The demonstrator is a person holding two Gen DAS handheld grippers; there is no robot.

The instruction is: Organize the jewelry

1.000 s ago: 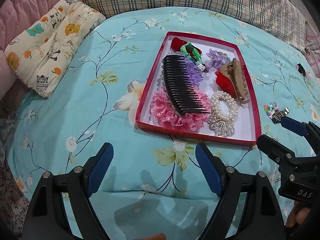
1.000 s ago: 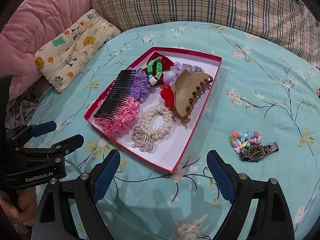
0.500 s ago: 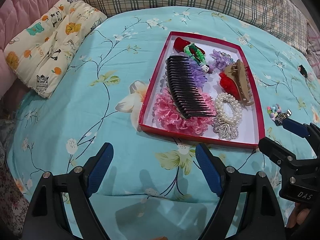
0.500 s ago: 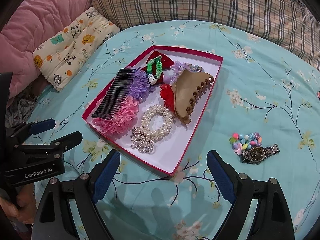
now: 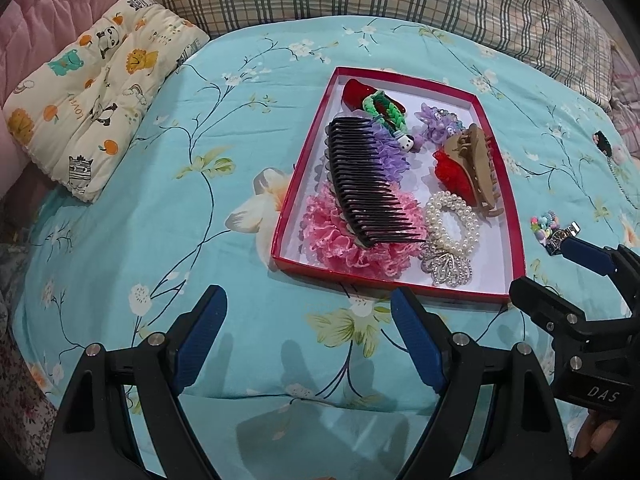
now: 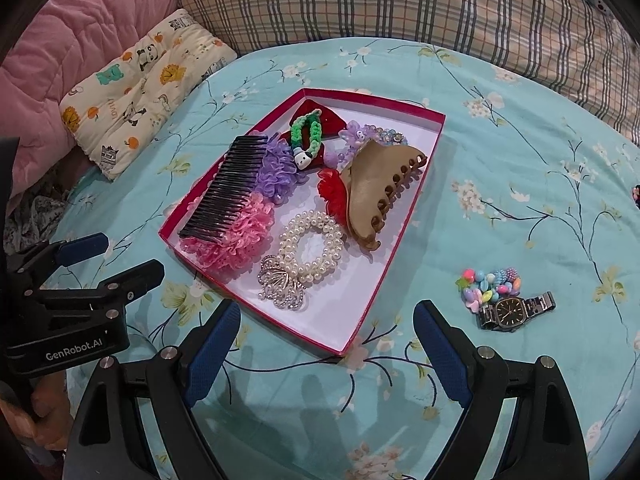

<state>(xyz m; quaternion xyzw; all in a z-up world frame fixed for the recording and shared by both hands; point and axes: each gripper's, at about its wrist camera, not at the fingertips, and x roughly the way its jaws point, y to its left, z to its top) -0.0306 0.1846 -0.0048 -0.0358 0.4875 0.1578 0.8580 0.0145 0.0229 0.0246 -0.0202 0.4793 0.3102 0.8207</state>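
Note:
A red tray [image 5: 404, 286] [image 6: 396, 236] with a white floor lies on the bed. It holds a black comb [image 5: 368, 184] [image 6: 230, 188], pink scrunchie [image 6: 236, 240], purple scrunchie [image 6: 276, 168], pearl bracelet [image 5: 452, 220] [image 6: 314, 246], silver brooch [image 6: 282, 286], tan claw clip [image 5: 476, 168] [image 6: 380, 188] and more. A steel watch [image 6: 516, 312] and a colourful bead bracelet [image 6: 490, 282] lie on the sheet right of the tray. My left gripper [image 5: 308, 328] [image 6: 108, 256] is open and empty before the tray's near edge. My right gripper [image 6: 328, 340] is open and empty over the tray's near corner.
The bed has a teal floral sheet [image 5: 180, 200]. A cartoon-print pillow [image 5: 96, 92] [image 6: 140, 88] lies at the left, plaid pillows [image 6: 400, 0] at the back, a pink quilt [image 6: 52, 40] far left. A small dark ornament on a chain [image 5: 602, 142] lies far right.
Both grippers have drifted slightly; the tray sits a little further right in the left view and a little higher in the right view. Both stay open and empty.

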